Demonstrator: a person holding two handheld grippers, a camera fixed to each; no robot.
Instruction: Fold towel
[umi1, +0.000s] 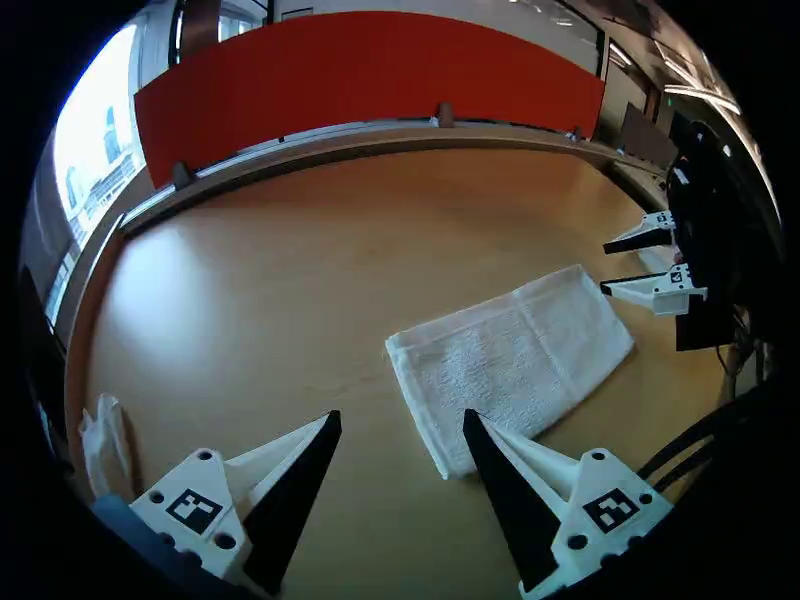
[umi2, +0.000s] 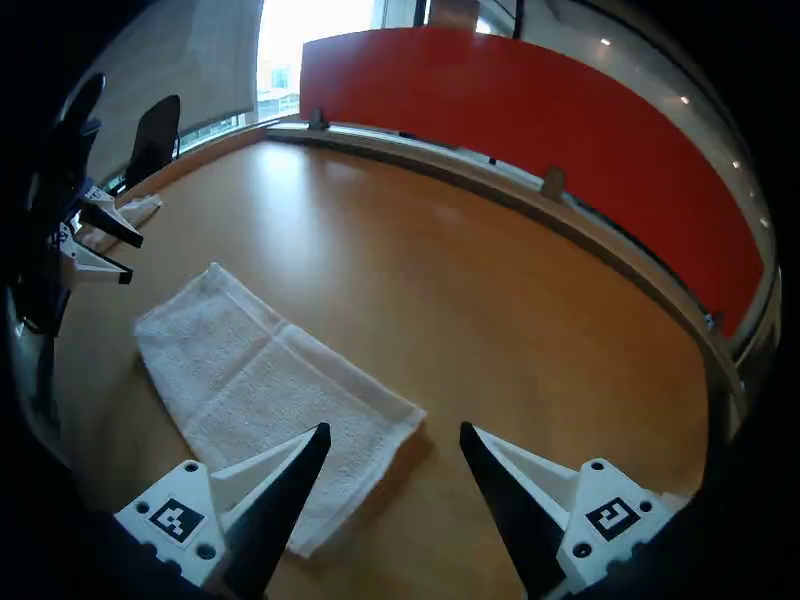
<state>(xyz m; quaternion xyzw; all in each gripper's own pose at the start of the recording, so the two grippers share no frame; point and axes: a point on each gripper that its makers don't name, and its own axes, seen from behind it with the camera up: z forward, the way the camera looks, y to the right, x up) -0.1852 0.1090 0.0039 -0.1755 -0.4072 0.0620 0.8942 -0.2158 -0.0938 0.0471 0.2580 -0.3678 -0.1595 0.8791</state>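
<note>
Towel (umi1: 510, 355), one, folded on table (umi1: 300, 260), left hand-held gripper (umi1: 401, 412), right hand-held gripper (umi2: 394, 425), both spread

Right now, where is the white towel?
In the left gripper view, the towel lies flat on the wooden table, just ahead of the left gripper, right of centre.

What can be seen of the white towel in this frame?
The towel is white terry cloth, folded into a thick oblong, with what looks like a fold line across it. It lies flat on the wooden table, with nothing on top of it. The left gripper and right gripper stand open at opposite short ends, neither closed on it; whether a fingertip brushes it cannot be told.
</note>
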